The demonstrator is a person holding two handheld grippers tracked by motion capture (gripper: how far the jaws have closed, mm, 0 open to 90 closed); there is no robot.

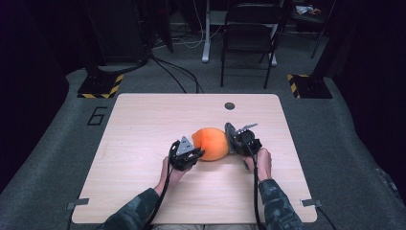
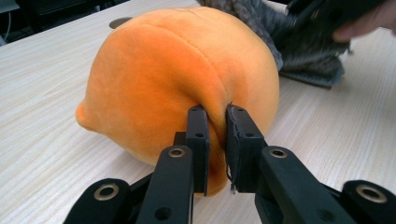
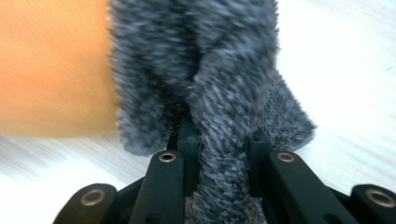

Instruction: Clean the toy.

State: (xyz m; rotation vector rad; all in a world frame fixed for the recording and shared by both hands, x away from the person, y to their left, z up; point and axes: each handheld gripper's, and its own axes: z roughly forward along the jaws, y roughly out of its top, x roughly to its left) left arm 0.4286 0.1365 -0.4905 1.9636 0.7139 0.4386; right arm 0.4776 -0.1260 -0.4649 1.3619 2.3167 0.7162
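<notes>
An orange plush toy shaped like a rounded fruit lies at the middle of the wooden table. My left gripper sits at its near left side. In the left gripper view the jaws pinch a fold of the orange plush, so the left gripper is shut on it. My right gripper is at the toy's right side, shut on a grey fuzzy cloth that bunches between its jaws. The cloth rests against the toy's far side, with the orange plush just left of it.
A round cable hole sits near the table's far edge. Beyond the table stand a black folding chair and two stand bases with yellow-black stripes. Bare wood lies left and right of the toy.
</notes>
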